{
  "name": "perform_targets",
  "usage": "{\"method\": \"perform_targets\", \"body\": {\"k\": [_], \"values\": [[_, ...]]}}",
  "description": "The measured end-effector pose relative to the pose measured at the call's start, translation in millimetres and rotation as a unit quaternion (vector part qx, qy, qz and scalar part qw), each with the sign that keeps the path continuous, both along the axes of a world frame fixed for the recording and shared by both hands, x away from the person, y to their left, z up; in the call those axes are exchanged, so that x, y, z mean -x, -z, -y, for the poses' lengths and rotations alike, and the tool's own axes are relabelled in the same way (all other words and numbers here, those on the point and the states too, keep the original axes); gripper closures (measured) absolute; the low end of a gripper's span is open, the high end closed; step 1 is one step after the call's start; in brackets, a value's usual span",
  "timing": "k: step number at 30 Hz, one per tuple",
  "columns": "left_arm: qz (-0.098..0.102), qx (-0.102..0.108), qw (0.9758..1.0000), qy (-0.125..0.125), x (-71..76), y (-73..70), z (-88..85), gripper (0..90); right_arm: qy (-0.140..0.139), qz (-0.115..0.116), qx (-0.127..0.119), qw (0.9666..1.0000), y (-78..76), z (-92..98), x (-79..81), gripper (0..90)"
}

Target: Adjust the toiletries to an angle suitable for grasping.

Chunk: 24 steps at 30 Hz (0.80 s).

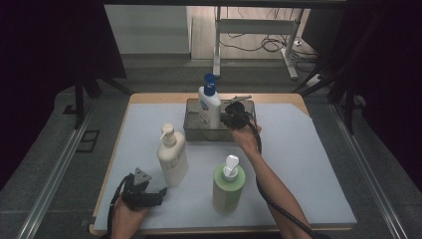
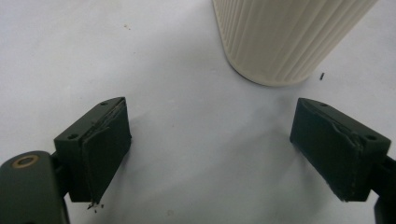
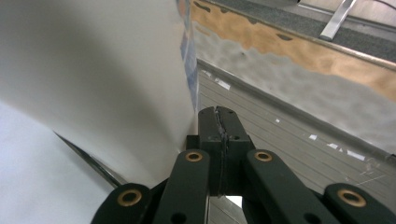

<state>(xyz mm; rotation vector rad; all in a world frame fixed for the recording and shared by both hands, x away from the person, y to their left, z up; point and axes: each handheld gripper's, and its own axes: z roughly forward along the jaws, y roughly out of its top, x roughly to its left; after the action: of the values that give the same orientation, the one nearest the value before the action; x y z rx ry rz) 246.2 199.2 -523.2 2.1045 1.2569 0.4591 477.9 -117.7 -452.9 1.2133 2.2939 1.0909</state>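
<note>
A white bottle with a blue pump (image 1: 209,102) stands in a metal basket (image 1: 195,130) at the table's far middle. My right gripper (image 1: 234,117) is in the basket, right beside that bottle. In the right gripper view its jaws are shut flat together with nothing between them (image 3: 219,126), close against the white bottle's side (image 3: 102,74). A cream ribbed pump bottle (image 1: 171,158) and a green pump bottle (image 1: 228,185) stand on the pale mat. My left gripper (image 1: 149,195) rests at the front left, open; its jaws (image 2: 205,140) stand wide apart in front of the cream bottle's base (image 2: 280,37).
The pale mat (image 1: 308,164) covers a wooden table (image 1: 149,97). Metal rails (image 1: 59,169) run along both sides of the table. A desk frame and cables (image 1: 268,40) are on the floor beyond.
</note>
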Motion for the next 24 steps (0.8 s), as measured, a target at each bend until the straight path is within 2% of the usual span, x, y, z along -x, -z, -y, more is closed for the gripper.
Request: {"method": "perform_targets", "body": {"k": [11,24], "values": [[0.0,0.0,1.0,0.0,0.0,0.0,0.0,12.2,0.007,-0.009,0.001,0.9999,4.5,-2.4,-1.9,89.6],[0.0,0.0,1.0,0.0,0.0,0.0,0.0,12.1,-0.008,-0.014,0.01,0.9998,9.3,-13.2,-1.6,89.4]]}}
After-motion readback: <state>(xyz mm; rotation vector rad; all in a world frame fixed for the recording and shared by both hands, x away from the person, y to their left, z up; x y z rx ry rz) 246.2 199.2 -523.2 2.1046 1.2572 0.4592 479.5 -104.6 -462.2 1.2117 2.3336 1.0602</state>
